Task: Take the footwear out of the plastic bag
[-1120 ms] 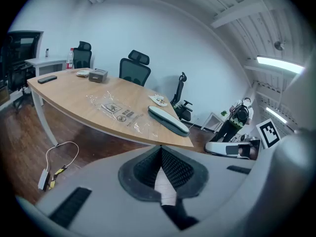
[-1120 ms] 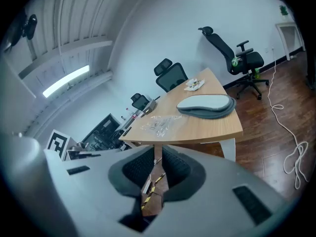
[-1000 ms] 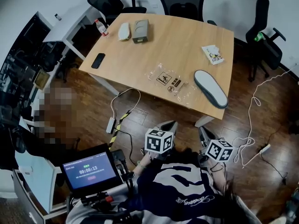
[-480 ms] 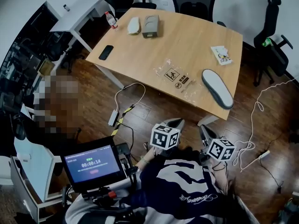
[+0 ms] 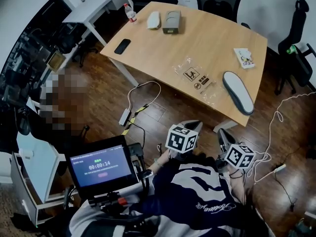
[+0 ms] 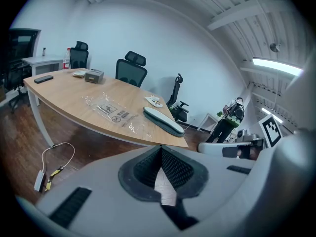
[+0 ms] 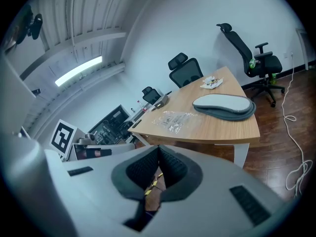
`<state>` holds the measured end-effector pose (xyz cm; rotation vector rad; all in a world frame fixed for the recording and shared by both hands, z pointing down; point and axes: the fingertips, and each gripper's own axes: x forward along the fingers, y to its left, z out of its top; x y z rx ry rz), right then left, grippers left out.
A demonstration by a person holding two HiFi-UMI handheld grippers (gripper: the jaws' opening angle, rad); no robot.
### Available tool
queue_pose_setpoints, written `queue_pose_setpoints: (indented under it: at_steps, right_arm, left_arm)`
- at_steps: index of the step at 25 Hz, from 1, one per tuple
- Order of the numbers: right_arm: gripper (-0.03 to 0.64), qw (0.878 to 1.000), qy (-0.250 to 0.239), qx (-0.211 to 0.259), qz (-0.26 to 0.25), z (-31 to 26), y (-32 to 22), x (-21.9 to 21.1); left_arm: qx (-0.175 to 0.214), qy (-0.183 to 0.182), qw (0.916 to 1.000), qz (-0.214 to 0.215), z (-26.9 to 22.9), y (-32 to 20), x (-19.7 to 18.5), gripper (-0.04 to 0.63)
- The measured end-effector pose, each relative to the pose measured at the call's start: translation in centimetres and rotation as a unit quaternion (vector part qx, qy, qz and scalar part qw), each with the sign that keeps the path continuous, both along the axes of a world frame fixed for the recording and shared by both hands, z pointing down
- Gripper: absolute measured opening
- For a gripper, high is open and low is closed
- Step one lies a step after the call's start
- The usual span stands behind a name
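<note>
Wooden table (image 5: 217,43), dark floor (image 5: 177,107), black chairs (image 5: 219,1) — perhaps a side desk (image 5: 94,9).

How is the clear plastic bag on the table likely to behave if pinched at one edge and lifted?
The plastic bag lies flat and wrinkled, so it would probably droop limply. It looks empty, with the footwear lying beside it, so it is likely very light. Its glossy film may slide on the table when pushed.
</note>
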<state>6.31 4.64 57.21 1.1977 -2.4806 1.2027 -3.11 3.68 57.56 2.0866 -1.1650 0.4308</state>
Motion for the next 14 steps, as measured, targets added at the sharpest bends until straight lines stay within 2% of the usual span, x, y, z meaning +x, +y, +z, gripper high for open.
queue_pose_setpoints:
  at_steps: [7, 14]
  right_arm:
    - [-0.011, 1.000, -0.002, 0.000, 0.004, -0.7, 0.9, -0.1]
    - [-0.011, 1.000, 0.002, -0.016, 0.006, -1.0, 2.7, 0.0]
  left_arm:
    - [0.003, 0.001, 1.0000, 0.001, -0.8, 0.8, -0.2, 0.002]
    - [-0.014, 0.001, 0.9998, -0.011, -1.0, 3.0, -1.1, 0.002]
